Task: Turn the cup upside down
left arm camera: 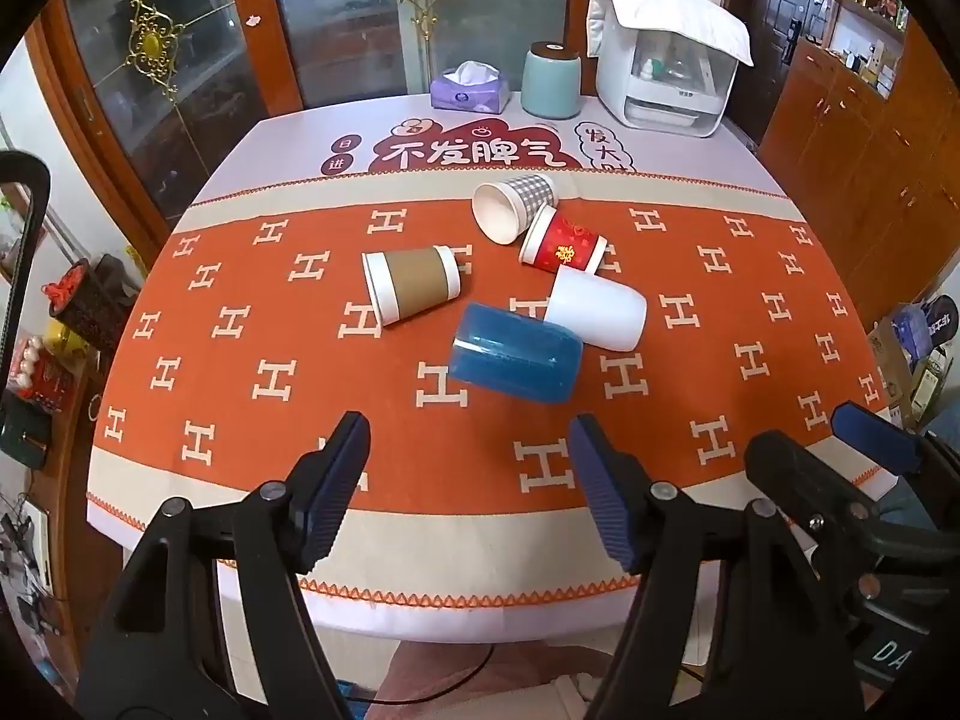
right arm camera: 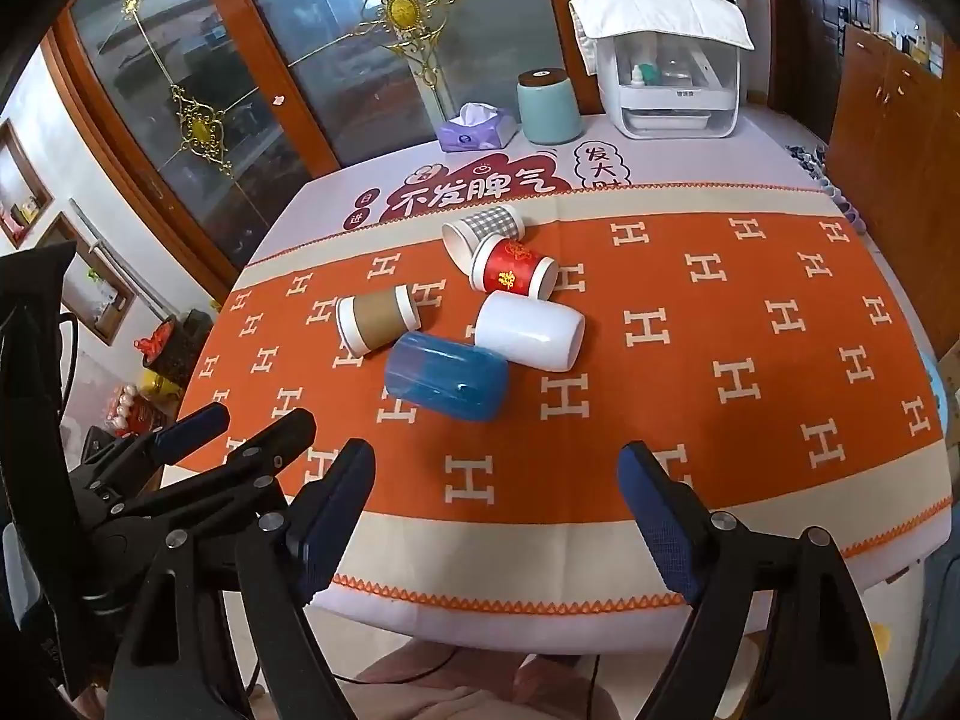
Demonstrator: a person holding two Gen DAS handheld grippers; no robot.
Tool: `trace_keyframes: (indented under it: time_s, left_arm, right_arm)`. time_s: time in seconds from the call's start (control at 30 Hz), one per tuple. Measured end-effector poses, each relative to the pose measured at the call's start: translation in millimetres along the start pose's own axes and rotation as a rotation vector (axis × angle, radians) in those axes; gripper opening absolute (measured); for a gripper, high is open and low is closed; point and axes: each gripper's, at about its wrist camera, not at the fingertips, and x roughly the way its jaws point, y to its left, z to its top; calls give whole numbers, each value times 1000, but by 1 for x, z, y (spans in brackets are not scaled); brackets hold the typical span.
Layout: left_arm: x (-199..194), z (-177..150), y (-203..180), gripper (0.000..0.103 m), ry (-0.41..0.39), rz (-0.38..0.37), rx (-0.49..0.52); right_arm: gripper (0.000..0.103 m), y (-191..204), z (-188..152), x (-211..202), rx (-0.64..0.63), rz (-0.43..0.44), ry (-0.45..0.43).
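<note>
Several cups lie on their sides in the middle of the orange cloth: a blue plastic cup [left arm camera: 515, 360] [right arm camera: 445, 374], a white cup [left arm camera: 595, 311] [right arm camera: 530, 330], a brown-sleeved paper cup [left arm camera: 411, 282] [right arm camera: 378, 318], a red paper cup [left arm camera: 559, 241] [right arm camera: 511, 269] and a grey checked paper cup [left arm camera: 513, 203] [right arm camera: 483, 228]. My left gripper [left arm camera: 469, 456] is open and empty, near the table's front edge, short of the blue cup. My right gripper [right arm camera: 498, 483] is open and empty, also at the front edge. Each shows in the other's view, the right gripper [left arm camera: 828, 450] and the left gripper [right arm camera: 234, 423].
At the table's far edge stand a purple tissue box [left arm camera: 469, 86] [right arm camera: 476, 126], a teal canister [left arm camera: 551, 80] [right arm camera: 548, 107] and a white appliance under a cloth [left arm camera: 666, 57] [right arm camera: 672, 72]. Glass cabinet doors are behind, wooden cabinets at the right, clutter on the floor at the left.
</note>
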Motion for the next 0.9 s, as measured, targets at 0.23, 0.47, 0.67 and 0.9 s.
trace_keyframes:
  time_s: [0.23,0.47,0.67,0.9]
  left_arm:
    - [3,0,-1,66,15,5,4]
    - [1,0,2,66,16,8,2]
    - [1,0,3,62,15,5,0]
    - [-2,-2,6,62,13,12,-5]
  right_arm:
    - [84,-3,-2,4,11,8,11]
    - [84,-4,-4,4,10,10,10]
    - [84,1,-3,8,7,15,17]
    - [84,2,-4,8,8,18,19]
